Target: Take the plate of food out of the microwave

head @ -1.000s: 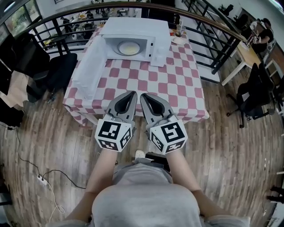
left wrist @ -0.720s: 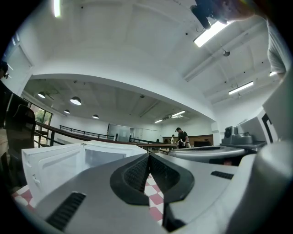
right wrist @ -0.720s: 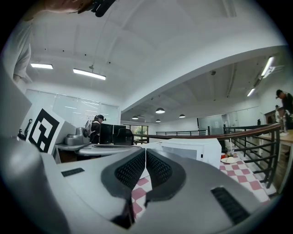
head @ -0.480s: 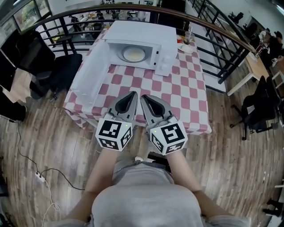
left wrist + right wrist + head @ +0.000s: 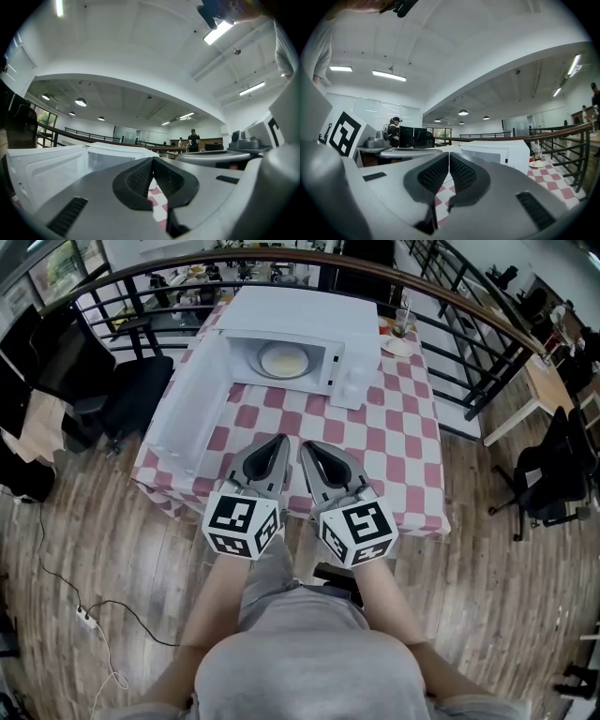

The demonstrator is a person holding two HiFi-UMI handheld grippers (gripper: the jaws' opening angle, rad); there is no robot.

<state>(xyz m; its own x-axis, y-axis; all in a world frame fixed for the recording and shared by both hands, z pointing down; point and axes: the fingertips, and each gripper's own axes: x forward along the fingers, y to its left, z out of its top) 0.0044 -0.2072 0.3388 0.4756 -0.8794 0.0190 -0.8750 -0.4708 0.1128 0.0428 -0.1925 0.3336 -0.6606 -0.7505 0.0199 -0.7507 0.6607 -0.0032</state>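
Both tools are empty. Your left gripper [image 5: 279, 441] has its jaws pressed together with nothing between the pads, and so does your right gripper [image 5: 307, 446]. They sit side by side, close but not touching, both pointing level at the microwave [image 5: 305, 315]. In the head view their tips overlap the near part of the table [image 5: 403, 437] with the red and white check cloth. Beyond them the microwave door [image 5: 192, 399] is swung wide open to your left. The plate of food [image 5: 284, 359] is inside the cavity, flat on the floor of it and well apart from both grippers. A small dish [image 5: 398, 346] sits at the far right corner of the table, just beside the microwave. The railing [image 5: 450, 296] runs behind the table.
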